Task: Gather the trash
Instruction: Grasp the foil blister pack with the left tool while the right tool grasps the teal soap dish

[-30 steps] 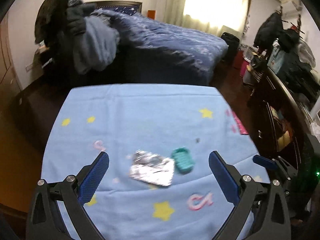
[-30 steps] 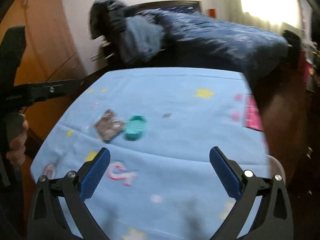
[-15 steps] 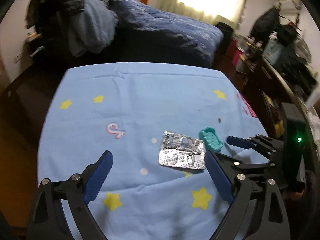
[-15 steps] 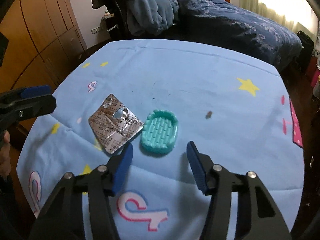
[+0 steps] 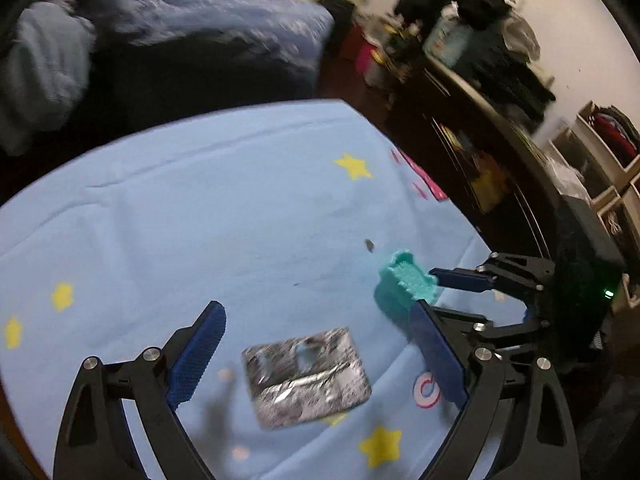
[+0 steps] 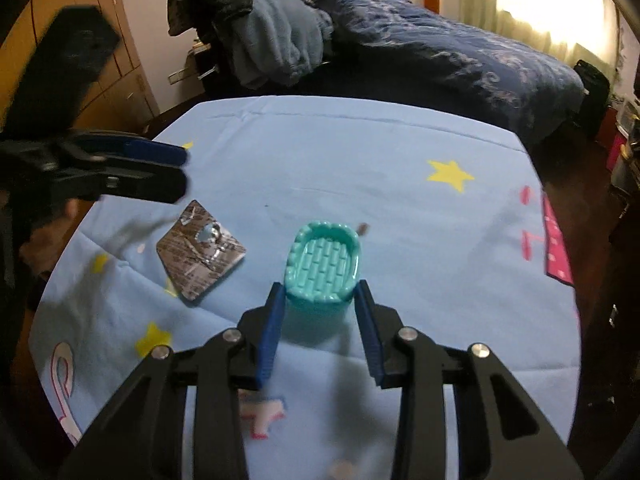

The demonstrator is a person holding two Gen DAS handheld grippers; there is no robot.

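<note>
The right gripper (image 6: 320, 300) holds the small teal basket-shaped tray (image 6: 323, 265) at its near end, with one blue finger pressed on each side wall, so the jaws are narrow and closed on it. In the left wrist view the same tray (image 5: 406, 280) appears between the tips of the right gripper (image 5: 434, 286), tilted with its far end raised from the cloth. The left gripper (image 5: 316, 344) is wide open, and the silver blister pack (image 5: 306, 374) lies flat on the cloth between its two blue fingers (image 5: 196, 354), touching neither of them. In the right wrist view the blister pack (image 6: 200, 250) lies to the left of the tray, near but apart, and the left gripper (image 6: 176, 170) hangs above it from the left side. Both things are on a light blue tablecloth (image 6: 360, 152) with yellow stars and pink marks. A small dark speck (image 6: 363, 229) lies on the cloth just behind the tray. Behind the table stands a bed with a dark blue quilt (image 6: 440, 40), and a grey-blue garment (image 6: 280, 44) hangs beside it.
</note>
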